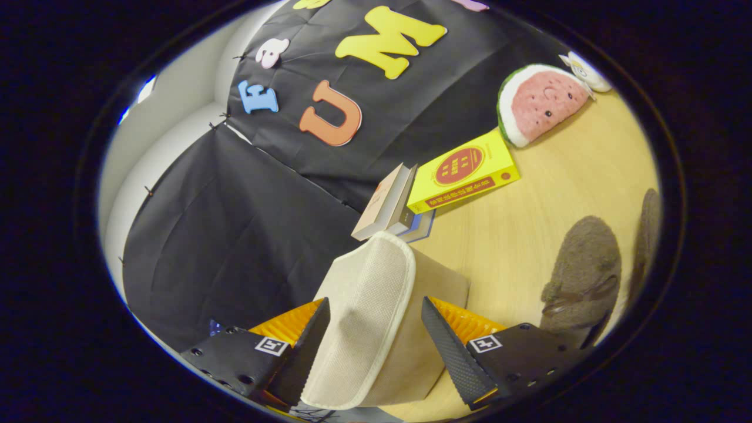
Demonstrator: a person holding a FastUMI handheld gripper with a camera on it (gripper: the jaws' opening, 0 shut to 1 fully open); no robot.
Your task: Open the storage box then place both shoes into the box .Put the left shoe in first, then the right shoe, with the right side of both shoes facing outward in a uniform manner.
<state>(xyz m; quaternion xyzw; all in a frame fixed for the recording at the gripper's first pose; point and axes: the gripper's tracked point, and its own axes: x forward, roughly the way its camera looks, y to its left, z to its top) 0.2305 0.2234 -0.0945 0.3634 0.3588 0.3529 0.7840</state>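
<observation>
Wooden tabletop (pixel 529 235), pale, backed by black cloth wall (pixel 235 223). Landmark for all entries: the box (pixel 423 294).

1. Box: beige fabric storage box, standing on the tabletop just ahead of the fingers.
2. Lid (pixel 364 317): woven beige flap with pale piping, attached to the box, raised off its top and lying between the fingers. Whether it is fully folded back cannot be told.
3. Gripper (pixel 376 341): fingers set fairly wide, one on each side of the lid. The near finger looks to touch the flap's edge; the other stands clear of it, so no firm clamp is shown.
4. Shoes: one brown fuzzy shoe (pixel 581 276) with a small bow, on the tabletop beside the box, apart from it. A second brown shoe (pixel 649 229) lies just past the first, farther from the box. Which is left and which is right cannot be told.
5. Books: yellow book (pixel 464 170) and a small stack of books (pixel 390 205), beyond the box against the wall.
6. Watermelon plush (pixel 540 103): well beyond the box, past the yellow book.

Status, as judged: opening step in hand, lid lifted but possibly not settled open. Both shoes are outside the box; left shoe, then right, remain to be placed with right sides outward.
</observation>
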